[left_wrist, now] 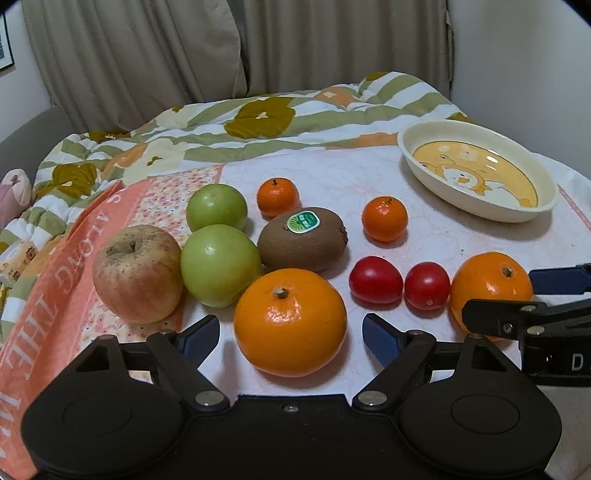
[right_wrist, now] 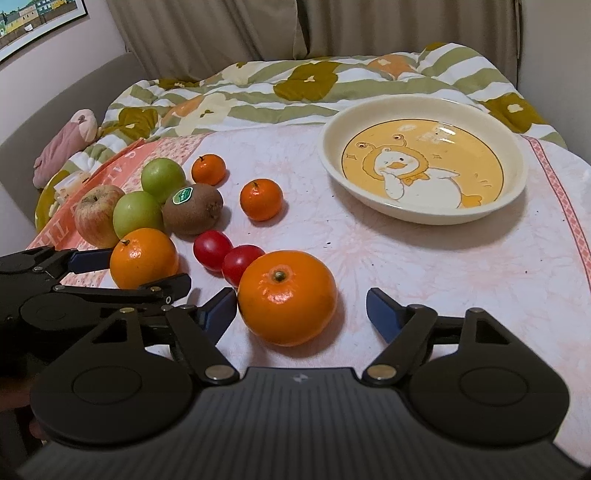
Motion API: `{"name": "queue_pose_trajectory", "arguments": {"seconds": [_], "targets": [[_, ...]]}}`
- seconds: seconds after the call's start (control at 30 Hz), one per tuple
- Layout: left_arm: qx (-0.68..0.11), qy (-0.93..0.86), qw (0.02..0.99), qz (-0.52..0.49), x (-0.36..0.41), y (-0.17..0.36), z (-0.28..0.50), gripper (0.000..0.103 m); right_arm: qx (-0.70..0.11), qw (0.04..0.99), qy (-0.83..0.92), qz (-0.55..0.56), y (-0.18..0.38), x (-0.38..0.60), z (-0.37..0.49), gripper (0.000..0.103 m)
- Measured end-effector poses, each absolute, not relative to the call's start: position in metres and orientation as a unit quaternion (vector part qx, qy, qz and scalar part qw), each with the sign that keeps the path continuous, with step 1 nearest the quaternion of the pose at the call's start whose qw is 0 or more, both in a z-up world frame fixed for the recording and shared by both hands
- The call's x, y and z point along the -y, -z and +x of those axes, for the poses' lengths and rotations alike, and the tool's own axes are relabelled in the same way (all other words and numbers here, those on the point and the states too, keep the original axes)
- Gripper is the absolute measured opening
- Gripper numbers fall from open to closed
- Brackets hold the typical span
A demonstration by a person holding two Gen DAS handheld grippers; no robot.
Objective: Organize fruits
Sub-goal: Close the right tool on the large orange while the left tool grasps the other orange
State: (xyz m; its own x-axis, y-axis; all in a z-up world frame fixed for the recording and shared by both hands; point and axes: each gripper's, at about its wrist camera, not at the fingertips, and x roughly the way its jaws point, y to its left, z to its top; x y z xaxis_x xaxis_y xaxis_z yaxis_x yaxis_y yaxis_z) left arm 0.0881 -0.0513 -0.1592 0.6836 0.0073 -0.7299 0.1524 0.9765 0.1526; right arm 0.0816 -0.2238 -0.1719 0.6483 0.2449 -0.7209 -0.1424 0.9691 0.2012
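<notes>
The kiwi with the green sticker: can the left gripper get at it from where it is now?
Probably not directly. The left gripper is open, but a large orange sits between its fingers, straight in front of the kiwi, and a green apple crowds the kiwi's left side.

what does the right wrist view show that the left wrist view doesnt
Only the right wrist view: the full duck drawing inside the plate, a city picture on the wall, and the left gripper from the side. Only the left wrist view: the right gripper from the side, flanking an orange. Both: the apple, two green fruits, the kiwi, two tomatoes, four oranges, all off the plate, and both grippers open.
</notes>
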Motion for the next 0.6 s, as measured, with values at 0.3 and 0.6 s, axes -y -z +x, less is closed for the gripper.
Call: {"name": "queue_pose_trajectory", "arguments": {"seconds": [0.3,0.6], "targets": [[-0.402,0.041,0.910,0.093,0.0492,0.1614,0.0911,0.068,-0.409,0.903,-0.117,0.063,0.1740,0.2206,0.0842,0.082],[-0.404,0.048,0.908,0.097,0.0479,0.1598,0.0858,0.067,-0.409,0.902,-0.122,0.068,0.1742,0.2184,0.0843,0.074]]}}
